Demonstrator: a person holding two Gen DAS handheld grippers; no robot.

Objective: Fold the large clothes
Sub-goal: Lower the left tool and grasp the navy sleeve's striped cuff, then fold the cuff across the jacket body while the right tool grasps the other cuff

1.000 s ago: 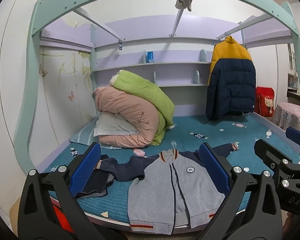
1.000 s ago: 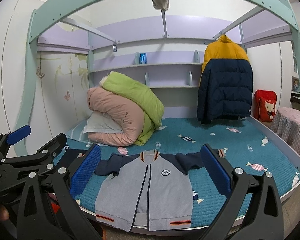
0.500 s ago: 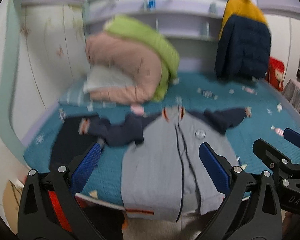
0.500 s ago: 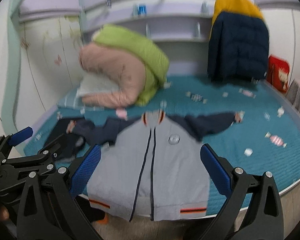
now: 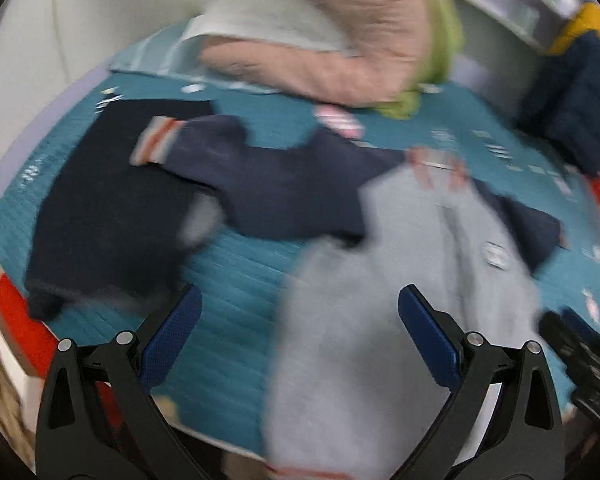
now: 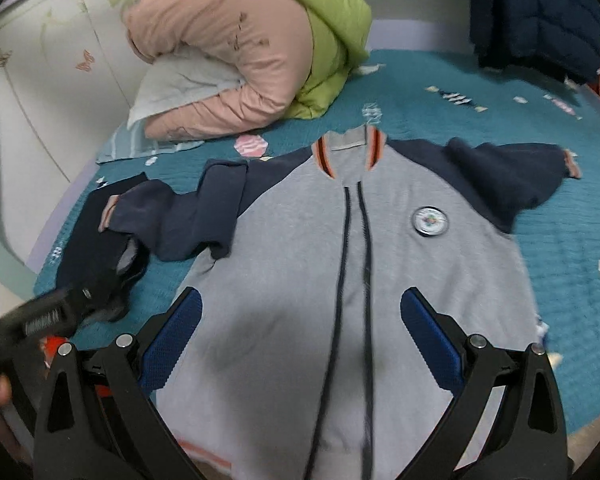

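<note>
1. Lying flat, front up, on the teal bed cover (image 6: 560,248), the grey jacket (image 6: 300,280) has its collar toward 12 o'clock and its hem at the bed's near edge at 6 o'clock in the right wrist view.
2. Its navy sleeves spread out toward 9 and 3 o'clock; the one toward 9 o'clock is crumpled, and its striped cuff rests on a dark garment (image 6: 96,256) lying beside the jacket.
3. The right gripper (image 6: 300,332) hovers above the jacket's lower front with its jaws spread wide, holding nothing.
4. The left gripper (image 5: 300,332) is likewise wide apart and empty, over the bed cover (image 5: 236,280) and the jacket's (image 5: 380,300) left edge; that view is motion-blurred.
5. At 11 to 12 o'clock a rolled pink quilt (image 6: 236,52) and green quilt (image 6: 324,28) sit on a pale pillow (image 6: 172,84).
6. A dark puffer coat (image 6: 536,12) hangs at 1 o'clock.
</note>
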